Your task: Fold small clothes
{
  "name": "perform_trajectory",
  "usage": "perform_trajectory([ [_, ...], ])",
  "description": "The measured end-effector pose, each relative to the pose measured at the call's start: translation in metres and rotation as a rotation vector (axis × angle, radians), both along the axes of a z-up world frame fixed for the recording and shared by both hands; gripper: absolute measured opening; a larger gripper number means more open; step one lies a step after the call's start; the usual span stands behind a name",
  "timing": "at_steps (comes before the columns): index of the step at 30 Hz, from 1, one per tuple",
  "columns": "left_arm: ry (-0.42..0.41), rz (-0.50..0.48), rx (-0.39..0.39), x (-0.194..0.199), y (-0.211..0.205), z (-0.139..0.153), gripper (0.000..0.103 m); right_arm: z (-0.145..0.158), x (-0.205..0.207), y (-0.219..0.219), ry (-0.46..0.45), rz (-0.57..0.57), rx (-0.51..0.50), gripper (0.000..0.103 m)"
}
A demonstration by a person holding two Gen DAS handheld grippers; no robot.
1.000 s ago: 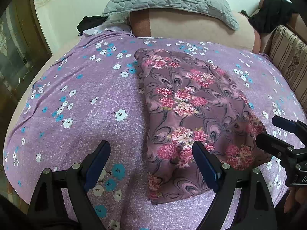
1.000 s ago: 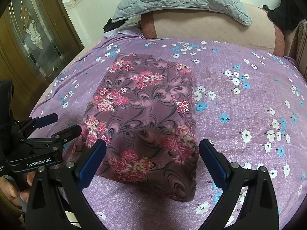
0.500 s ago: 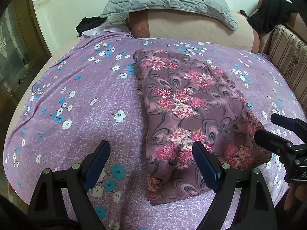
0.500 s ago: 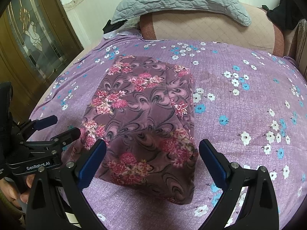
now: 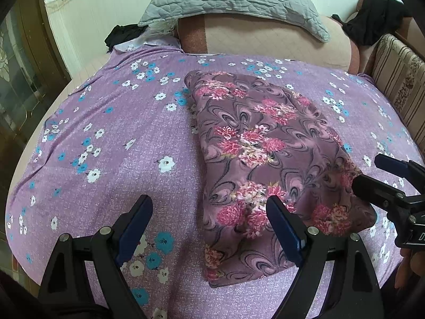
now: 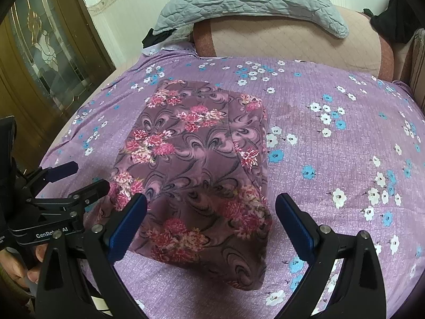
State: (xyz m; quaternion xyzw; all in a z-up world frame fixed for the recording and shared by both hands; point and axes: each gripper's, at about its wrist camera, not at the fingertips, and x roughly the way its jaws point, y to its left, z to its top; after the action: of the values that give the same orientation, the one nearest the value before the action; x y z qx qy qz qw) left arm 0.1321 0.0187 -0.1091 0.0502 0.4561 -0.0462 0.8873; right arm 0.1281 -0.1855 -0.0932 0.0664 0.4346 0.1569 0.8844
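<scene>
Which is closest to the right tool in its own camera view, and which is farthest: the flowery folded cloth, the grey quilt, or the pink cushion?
1. Folded cloth: nearest, on the bed right in front of the right tool, a little left.
2. Pink cushion: at the far end of the bed.
3. Grey quilt: farthest, draped on top of the cushion against the wall.

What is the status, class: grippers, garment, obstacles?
Left gripper open, empty. Right gripper open, empty. Floral garment folded flat on bedsheet. Nothing blocking.
</scene>
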Motion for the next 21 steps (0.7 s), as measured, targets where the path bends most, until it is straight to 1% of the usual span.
perform_trajectory([
  [15,-0.029,0.004,0.014,0.0037,0.0002,0.0055,0.088,0.0006,0.0019,-0.0037,-0.005,-0.003,0.001,0.097],
  [21,-0.032,0.009,0.008,0.0031,0.0015,0.0083,0.088,0.0011,0.0008,-0.0043,-0.004,-0.003,0.002,0.097],
])
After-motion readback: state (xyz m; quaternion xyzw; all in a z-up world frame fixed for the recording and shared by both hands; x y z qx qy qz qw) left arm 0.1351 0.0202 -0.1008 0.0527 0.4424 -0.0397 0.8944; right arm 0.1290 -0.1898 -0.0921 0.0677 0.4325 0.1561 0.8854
